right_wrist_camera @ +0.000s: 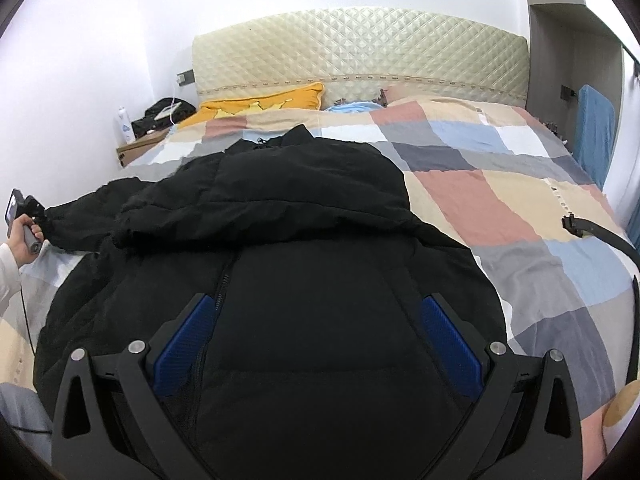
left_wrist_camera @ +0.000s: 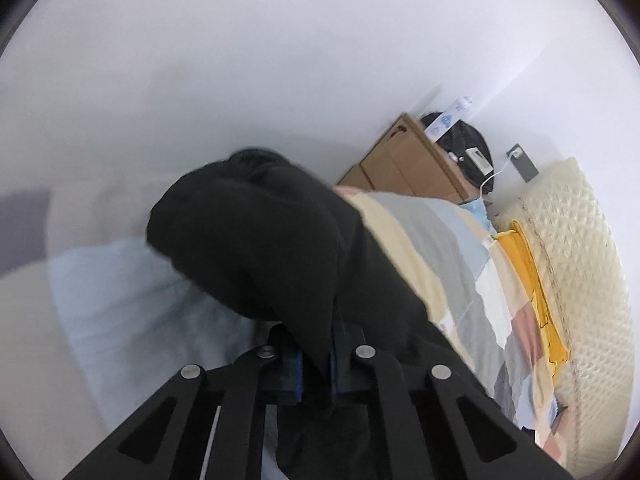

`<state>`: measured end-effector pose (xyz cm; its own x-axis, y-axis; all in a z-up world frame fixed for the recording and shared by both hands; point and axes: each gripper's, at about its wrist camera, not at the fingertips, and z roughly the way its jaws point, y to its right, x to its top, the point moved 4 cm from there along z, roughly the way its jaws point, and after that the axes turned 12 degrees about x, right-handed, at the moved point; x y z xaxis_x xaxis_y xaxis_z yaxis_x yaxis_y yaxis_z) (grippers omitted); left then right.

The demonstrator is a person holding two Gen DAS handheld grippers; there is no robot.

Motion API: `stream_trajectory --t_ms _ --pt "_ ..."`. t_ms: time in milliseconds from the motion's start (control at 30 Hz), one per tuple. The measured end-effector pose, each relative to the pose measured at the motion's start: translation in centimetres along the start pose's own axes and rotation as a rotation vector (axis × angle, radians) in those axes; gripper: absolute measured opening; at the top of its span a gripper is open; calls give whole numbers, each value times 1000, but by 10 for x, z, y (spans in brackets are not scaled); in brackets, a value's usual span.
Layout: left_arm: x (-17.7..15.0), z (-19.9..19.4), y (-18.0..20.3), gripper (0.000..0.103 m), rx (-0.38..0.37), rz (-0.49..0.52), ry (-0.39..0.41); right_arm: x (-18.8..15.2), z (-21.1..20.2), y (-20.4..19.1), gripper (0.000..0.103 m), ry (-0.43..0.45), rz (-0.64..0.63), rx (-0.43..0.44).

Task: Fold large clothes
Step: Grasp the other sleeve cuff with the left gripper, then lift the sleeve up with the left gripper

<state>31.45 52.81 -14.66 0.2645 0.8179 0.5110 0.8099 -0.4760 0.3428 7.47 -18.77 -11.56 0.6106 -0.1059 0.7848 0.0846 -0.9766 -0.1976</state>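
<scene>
A large black padded jacket [right_wrist_camera: 304, 216] lies front up on the checked quilt [right_wrist_camera: 500, 184] of a bed, collar toward the headboard. Its right sleeve is folded across the chest. My left gripper [left_wrist_camera: 316, 364] is shut on the cuff of the other black sleeve [left_wrist_camera: 256, 232], which it holds out past the bed's left side; that gripper also shows in the right wrist view [right_wrist_camera: 30, 220]. My right gripper [right_wrist_camera: 316, 344] is open, its blue pads [right_wrist_camera: 186, 340] spread wide just above the jacket's lower front, holding nothing.
A quilted cream headboard [right_wrist_camera: 360, 48] stands at the far end. A yellow pillow [right_wrist_camera: 264, 104] and a blue one [right_wrist_camera: 348, 108] lie below it. A cardboard box [right_wrist_camera: 140, 146] with a black bag [right_wrist_camera: 164, 114] stands left of the bed. A black strap [right_wrist_camera: 600, 234] lies at right.
</scene>
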Motion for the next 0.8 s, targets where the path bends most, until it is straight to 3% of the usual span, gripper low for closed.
stream_trajectory --t_ms 167,400,600,800 --pt "15 -61 24 6 -19 71 88 -3 -10 7 103 16 -3 25" --pt "14 -168 89 6 -90 205 214 1 -34 20 103 77 -1 45" --pt "-9 -267 155 6 -197 304 295 4 -59 35 103 141 -10 43" --pt "-57 -355 220 5 -311 425 330 -2 -80 55 103 165 18 56"
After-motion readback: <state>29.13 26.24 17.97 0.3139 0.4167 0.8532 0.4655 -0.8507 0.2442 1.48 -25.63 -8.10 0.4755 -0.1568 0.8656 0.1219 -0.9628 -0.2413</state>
